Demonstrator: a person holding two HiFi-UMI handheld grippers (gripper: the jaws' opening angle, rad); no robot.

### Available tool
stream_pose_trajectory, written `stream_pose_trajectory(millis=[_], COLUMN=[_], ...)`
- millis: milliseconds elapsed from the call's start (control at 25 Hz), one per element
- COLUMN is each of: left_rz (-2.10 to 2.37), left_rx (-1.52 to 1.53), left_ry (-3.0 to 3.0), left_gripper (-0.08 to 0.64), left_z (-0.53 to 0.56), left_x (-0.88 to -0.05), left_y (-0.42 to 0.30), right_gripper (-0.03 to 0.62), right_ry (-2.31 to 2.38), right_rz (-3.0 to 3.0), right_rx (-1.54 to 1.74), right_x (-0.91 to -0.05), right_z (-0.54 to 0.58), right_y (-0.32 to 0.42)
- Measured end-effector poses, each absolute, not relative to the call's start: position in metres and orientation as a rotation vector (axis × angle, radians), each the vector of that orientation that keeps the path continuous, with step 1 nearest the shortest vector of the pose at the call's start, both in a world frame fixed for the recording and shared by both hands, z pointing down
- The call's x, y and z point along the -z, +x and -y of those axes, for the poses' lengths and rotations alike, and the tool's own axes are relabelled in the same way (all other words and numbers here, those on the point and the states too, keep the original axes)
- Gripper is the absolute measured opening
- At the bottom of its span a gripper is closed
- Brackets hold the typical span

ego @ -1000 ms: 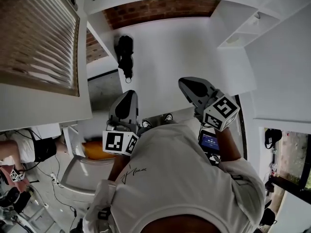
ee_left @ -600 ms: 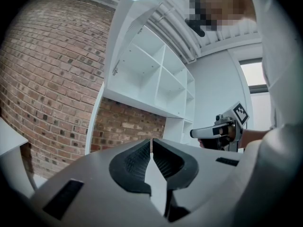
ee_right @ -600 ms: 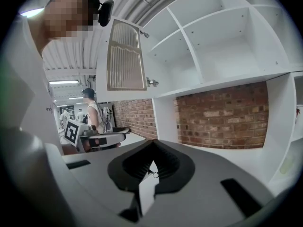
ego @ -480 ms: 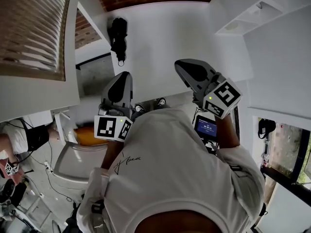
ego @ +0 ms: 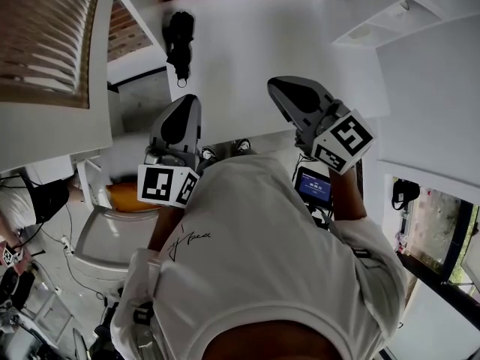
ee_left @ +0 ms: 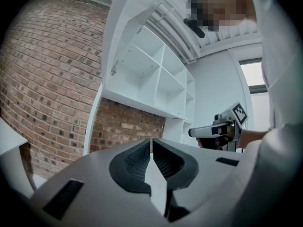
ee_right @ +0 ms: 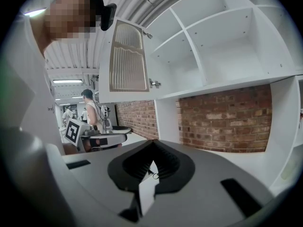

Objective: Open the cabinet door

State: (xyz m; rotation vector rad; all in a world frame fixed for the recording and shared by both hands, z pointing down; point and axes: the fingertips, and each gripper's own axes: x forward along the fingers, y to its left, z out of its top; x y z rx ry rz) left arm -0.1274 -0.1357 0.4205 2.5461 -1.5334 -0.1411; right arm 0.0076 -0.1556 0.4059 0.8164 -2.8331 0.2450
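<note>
In the head view, I saw the cabinet door (ego: 45,43), a white frame around a slatted brown panel, swung wide open at the upper left. The left hand-held gripper (ego: 189,100) and right hand-held gripper (ego: 274,85) pointed toward the white counter (ego: 247,43), touching nothing. In the left gripper view, its jaws met at the tips with nothing between them, and the door hung open off the white shelf unit (ee_left: 161,79). In the right gripper view, its jaws were likewise pressed together and empty, with the door's ribbed face up to the left.
</note>
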Motion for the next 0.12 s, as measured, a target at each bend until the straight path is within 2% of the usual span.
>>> stream_pose_trajectory(millis=[120], left_rz=[1.531], left_rx=[0.145], left_ry=[2.547], left_gripper=[0.028], left_z=[0.1358], left_x=[-0.4206], left_y=[-0.1259], right_gripper=[0.025], right_ry=[0.814], right_rz=[2.831], right_rx=[-0.244], right_x=[-0.4068], right_z=[0.1556], right_y=[0.0077])
